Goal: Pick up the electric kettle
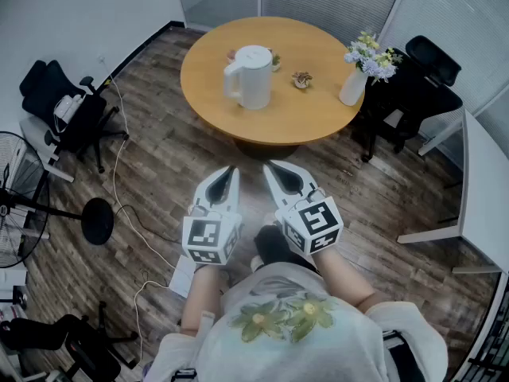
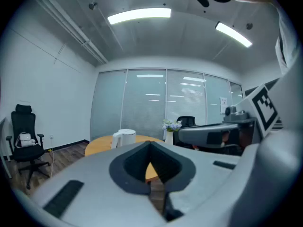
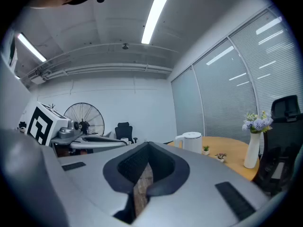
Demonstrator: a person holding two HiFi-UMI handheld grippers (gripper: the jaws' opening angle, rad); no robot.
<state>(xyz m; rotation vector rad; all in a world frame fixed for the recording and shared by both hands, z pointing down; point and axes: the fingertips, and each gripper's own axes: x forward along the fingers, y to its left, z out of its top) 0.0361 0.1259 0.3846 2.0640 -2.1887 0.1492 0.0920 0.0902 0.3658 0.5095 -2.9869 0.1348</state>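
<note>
An office meeting room is showing from above and from low down. Dark wood-plank flooring (image 1: 159, 157) is covering the whole room. A round wooden tabletop (image 1: 310, 110) is standing near the far side. A black office chair (image 1: 60, 102) is sitting by the plain white wall (image 2: 47, 93) on the left, and a second black office chair (image 1: 429, 70) is sitting just beyond the tabletop on the right. A pedestal fan (image 1: 20, 197) is standing at the left edge. A white desk (image 1: 487, 197) is running along the right edge. Frosted glass partitions (image 2: 142, 103) with blinds behind are closing off the far end. Long ceiling strip lights (image 2: 139, 14) are glowing overhead.
</note>
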